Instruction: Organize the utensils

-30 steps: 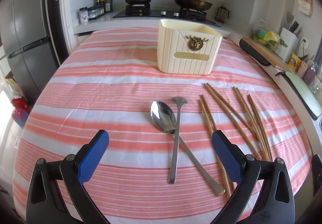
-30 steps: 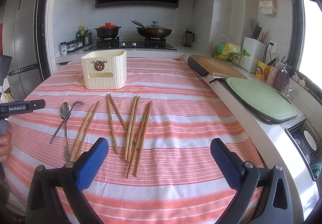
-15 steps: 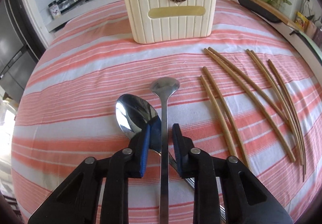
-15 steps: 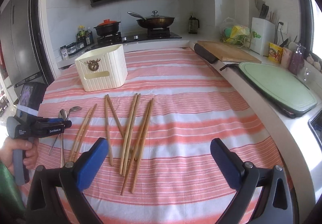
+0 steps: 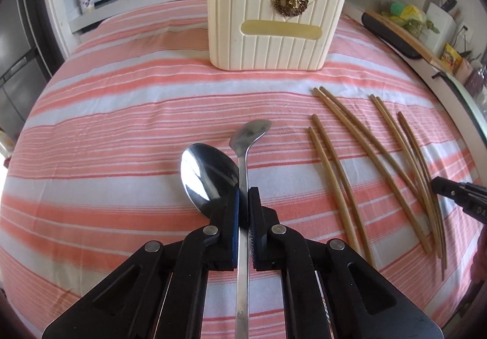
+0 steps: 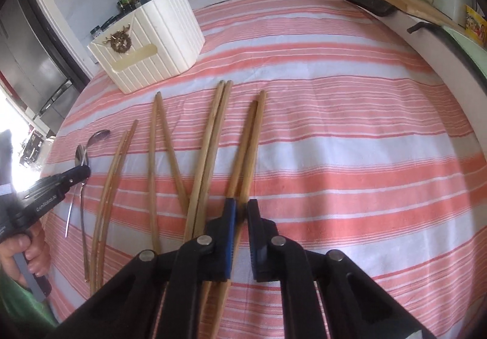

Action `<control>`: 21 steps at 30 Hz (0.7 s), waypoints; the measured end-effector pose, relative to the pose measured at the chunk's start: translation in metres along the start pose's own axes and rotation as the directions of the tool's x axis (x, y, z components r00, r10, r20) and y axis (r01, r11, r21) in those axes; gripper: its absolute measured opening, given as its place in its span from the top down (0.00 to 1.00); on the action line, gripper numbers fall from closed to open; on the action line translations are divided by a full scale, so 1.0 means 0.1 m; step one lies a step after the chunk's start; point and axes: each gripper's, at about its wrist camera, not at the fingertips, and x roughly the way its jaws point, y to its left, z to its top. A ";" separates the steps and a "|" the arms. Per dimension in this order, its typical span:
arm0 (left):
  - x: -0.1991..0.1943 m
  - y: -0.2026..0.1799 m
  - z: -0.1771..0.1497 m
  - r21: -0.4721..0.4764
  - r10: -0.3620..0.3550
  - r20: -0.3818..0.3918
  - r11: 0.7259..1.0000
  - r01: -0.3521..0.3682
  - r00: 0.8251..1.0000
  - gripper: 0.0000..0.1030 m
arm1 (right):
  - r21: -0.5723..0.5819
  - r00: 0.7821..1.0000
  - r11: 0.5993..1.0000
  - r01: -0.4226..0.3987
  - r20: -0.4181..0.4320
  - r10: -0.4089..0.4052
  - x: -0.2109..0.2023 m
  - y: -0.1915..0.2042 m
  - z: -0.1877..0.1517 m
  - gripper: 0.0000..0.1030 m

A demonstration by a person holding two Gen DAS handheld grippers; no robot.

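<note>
L gripper [image 5: 242, 202] is clamped shut on the handle of the slim spoon [image 5: 248, 138], blue pads pinching the steel shaft. That handle runs straight down the gripper's own line, bowl end pointing away twd the far edge of the tabletop [image 5: 91, 113]. The big spoon [image 5: 207, 171] lies touching it on the left, bowl just ahead of the left finger, its handle crossing under, so it isn't in the grip as far as I can tell.

R gripper [image 6: 240, 211] is closed too, on the rightmost chopstick pair [image 6: 249, 138]. Sticks pass between the pads and run lengthwise away from it, tips aimed at the far edge. Next pair [image 6: 213, 132] lies just beside on the left, crossing near the fingers; could drag along on the lift, I'd guess.

Further out: two more chopstick pairs [image 6: 158, 138] fan out btw the two grippers, all roughly parallel, near-to-far.

Far end: cream utensil holder [image 5: 274, 22] stands upright near the far edge, dead ahead of the L gripper, ahead and to the left of the R one. L hand is nearer to it. Both loads lie flat and the holder opens upward, so each likely needs tipping upright before going in.
</note>
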 end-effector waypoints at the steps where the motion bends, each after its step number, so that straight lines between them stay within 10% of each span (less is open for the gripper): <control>1: -0.04 0.05 0.00 -0.015 -0.014 0.004 1.000 0.014 1.000 0.96 | 0.005 1.000 1.000 0.001 -0.006 -0.001 0.00 -0.02 0.01 0.93; 21: -0.26 1.00 -0.34 -0.169 -0.022 -0.012 0.985 0.019 1.000 0.97 | -0.130 0.982 0.974 0.186 0.058 -0.180 0.09 0.24 0.00 0.92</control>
